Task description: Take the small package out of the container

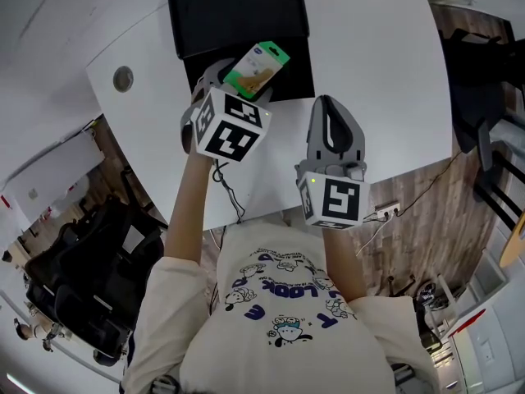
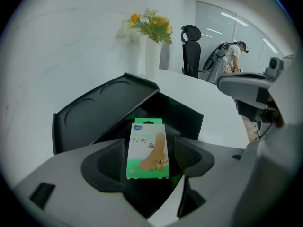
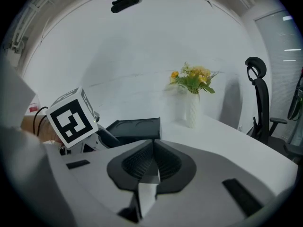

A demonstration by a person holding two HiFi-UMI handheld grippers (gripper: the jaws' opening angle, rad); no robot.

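The small package, a green box of plasters, stands tilted in the open black container, whose lid lies flat behind it. My left gripper reaches down into the container. In the left gripper view the package sits between the two pads, with a narrow gap on each side, so the left gripper is open around it. My right gripper hovers over the white table to the right of the container. Its jaws meet with nothing in them, and the right gripper is shut.
A white vase of yellow flowers stands on the table behind the container. A black office chair and a person are beyond the table's far edge. A round cable hole is in the table at the left.
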